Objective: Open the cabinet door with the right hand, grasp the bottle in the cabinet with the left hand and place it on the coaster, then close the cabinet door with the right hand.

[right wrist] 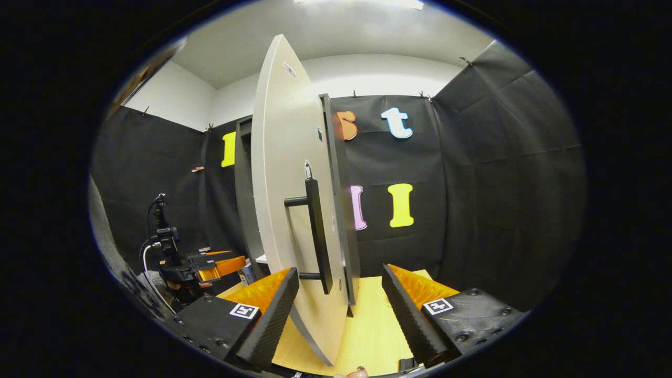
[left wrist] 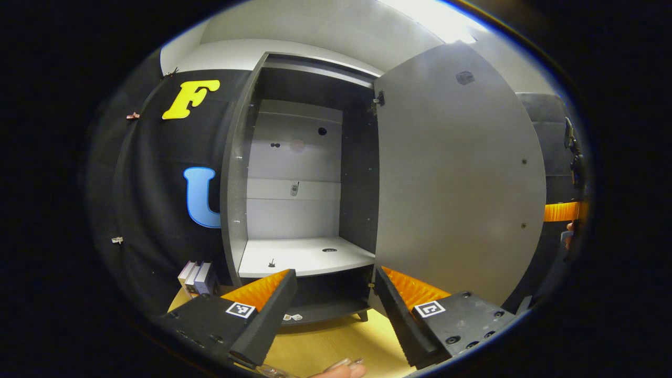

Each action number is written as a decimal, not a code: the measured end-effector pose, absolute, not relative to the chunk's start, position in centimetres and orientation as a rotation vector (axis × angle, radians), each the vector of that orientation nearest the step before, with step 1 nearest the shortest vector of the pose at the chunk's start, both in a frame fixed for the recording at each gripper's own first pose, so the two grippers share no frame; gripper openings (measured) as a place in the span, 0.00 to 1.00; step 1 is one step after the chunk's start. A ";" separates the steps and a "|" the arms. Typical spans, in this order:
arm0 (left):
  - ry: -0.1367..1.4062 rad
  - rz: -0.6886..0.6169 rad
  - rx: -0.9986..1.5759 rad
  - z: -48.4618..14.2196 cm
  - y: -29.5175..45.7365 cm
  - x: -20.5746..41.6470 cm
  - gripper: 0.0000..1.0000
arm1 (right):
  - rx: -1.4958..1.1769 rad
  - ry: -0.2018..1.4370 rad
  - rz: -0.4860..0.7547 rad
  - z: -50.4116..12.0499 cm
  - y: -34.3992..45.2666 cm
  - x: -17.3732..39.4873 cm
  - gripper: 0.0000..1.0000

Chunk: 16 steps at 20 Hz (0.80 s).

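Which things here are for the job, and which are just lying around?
For the job:
- cabinet, standing open, its shelf bare
- cabinet door, swung wide
- door handle, between the right tool's open fingers, not gripped
- left tool, open, facing the cabinet

Just lying around:
- small boxes left of the cabinet
- wooden table

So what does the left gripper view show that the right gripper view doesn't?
The left gripper view looks straight into the cabinet, at its pale shelf and back panel, with a few small boxes standing to its left. The right gripper view takes the door nearly edge-on from outside, with its dark bar handle, whose lower end sits between the open right tongs. Shared by both: that open door and the yellow table.
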<state>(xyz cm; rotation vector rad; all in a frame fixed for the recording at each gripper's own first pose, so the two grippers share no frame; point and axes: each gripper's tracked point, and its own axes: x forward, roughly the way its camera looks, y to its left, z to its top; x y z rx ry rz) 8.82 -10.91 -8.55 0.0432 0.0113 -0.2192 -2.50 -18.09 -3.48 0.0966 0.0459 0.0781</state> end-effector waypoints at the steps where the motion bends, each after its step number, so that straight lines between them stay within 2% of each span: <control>1: 0.015 -0.209 0.046 -8.7 -10.7 8.8 0.94 | 0.093 0.051 0.094 -3.6 -18.0 -2.2 1.00; 2: 0.019 -0.197 0.048 -8.8 -10.4 8.7 0.94 | 0.106 0.055 0.119 -3.5 -17.3 -1.8 0.98; 3: 0.027 -0.184 0.048 -9.1 -10.0 8.5 0.94 | 0.119 0.066 0.132 -3.6 -16.7 -1.6 1.00; 4: 0.039 -0.174 0.043 -9.3 -9.6 8.4 0.94 | 0.128 0.074 0.148 -3.7 -16.3 -1.5 0.95; 5: 0.050 -0.164 0.037 -9.6 -9.0 8.1 0.94 | 0.125 0.084 0.166 -3.9 -15.3 -1.5 0.95; 6: 0.060 -0.153 0.033 -9.9 -8.5 7.9 0.94 | 0.115 0.082 0.190 -3.7 -14.1 -1.4 1.00; 7: 0.066 -0.140 0.033 -10.1 -7.8 7.7 0.94 | 0.109 0.083 0.218 -3.8 -12.9 -1.0 0.95; 9: 0.060 -0.098 0.042 -10.1 -5.9 7.2 0.94 | 0.128 0.097 0.271 -4.3 -10.1 -0.5 0.95; 11: 0.058 -0.066 0.058 -10.0 -3.9 6.8 0.94 | 0.142 0.093 0.305 -4.3 -6.5 1.5 0.96; 12: 0.052 -0.053 0.063 -9.7 -2.9 6.4 0.94 | 0.152 0.092 0.321 -4.3 -5.3 2.2 1.00; 15: 0.037 -0.012 0.075 -8.8 0.4 5.1 0.92 | 0.204 0.092 0.358 -4.4 -2.6 3.1 1.00; 16: 0.033 0.003 0.079 -8.5 1.4 4.7 0.94 | 0.219 0.095 0.371 -4.7 -1.5 4.1 0.95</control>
